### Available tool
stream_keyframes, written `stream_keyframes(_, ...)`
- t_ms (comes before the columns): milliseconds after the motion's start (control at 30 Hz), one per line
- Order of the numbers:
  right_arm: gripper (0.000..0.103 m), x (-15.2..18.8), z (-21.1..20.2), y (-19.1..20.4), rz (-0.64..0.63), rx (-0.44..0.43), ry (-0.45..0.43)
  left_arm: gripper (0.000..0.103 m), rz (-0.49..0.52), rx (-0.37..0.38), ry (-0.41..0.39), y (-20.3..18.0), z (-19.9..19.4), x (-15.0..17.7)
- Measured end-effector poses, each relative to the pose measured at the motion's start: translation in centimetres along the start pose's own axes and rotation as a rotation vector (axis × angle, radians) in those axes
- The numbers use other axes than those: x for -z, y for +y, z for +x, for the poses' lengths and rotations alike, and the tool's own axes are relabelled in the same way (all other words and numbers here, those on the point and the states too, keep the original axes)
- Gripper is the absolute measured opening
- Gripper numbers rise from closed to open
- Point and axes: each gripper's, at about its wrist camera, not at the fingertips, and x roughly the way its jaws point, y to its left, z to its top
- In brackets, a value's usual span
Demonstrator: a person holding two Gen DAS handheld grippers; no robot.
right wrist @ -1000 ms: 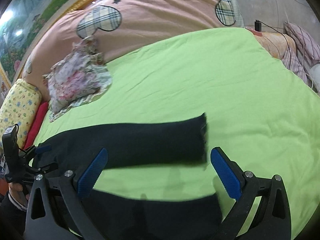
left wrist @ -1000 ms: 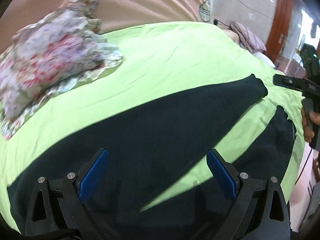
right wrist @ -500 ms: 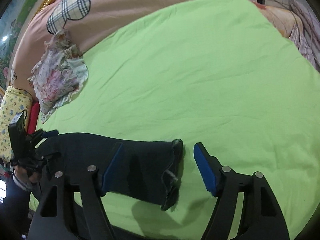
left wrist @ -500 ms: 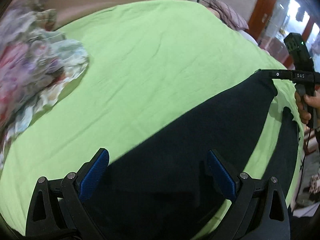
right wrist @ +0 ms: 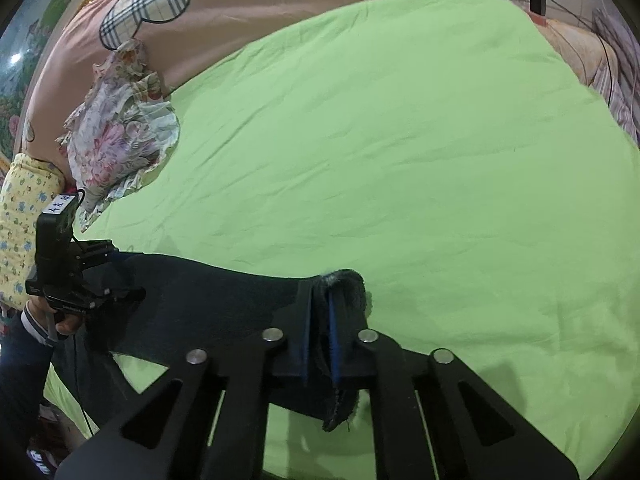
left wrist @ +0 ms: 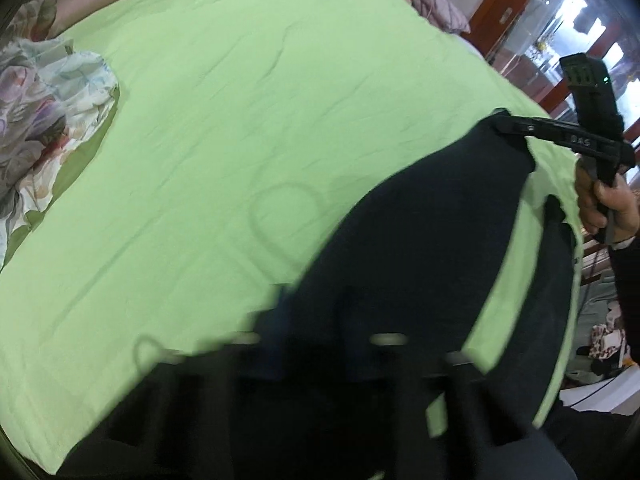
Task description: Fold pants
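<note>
Dark navy pants [left wrist: 420, 240] lie on a green bedsheet [left wrist: 248, 128]. In the right wrist view my right gripper [right wrist: 320, 312] is shut on the hem end of one pant leg [right wrist: 344, 284], held just above the sheet [right wrist: 400, 160]. The leg [right wrist: 208, 292] runs left to my left gripper [right wrist: 108, 268], which is at the waist end. In the left wrist view the left gripper's own fingers are blurred by motion, with dark cloth [left wrist: 320, 320] between them. The right gripper [left wrist: 504, 122] shows far right at the leg's end. The second leg [left wrist: 556, 264] lies nearer the bed's edge.
A crumpled floral cloth [right wrist: 116, 140] lies at the far left of the sheet. A pink quilt with plaid hearts [right wrist: 280, 8] covers the head of the bed. A yellow pillow [right wrist: 20, 216] sits at the left. Striped bedding [right wrist: 616, 80] and a cable lie at the right.
My right gripper closed on the hem of the upper pant leg. My left gripper closed in on the waist end and is moving, blurring its view.
</note>
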Motion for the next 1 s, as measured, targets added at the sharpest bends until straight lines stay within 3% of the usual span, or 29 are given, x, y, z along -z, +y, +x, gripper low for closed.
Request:
stream_keyframes(200,0.004,0.3,-2.0,1.1,-0.041,-0.026,-0.069,0.004,-0.006,0.032,-0.093,-3.4,-3.0,2.9)
stream_keyframes(500,0.003,3.0,-4.9,1.0,-0.045,-0.059,-0.124,0.004,-0.026,0.074,-0.137,-9.1,-5.9,8.4)
stream_keyframes(1000,0.003,11.0,-10.4,1.6,-0.077,-0.083,-0.225,0.004,-0.052,0.100,-0.214,-12.4,-8.6,14.2)
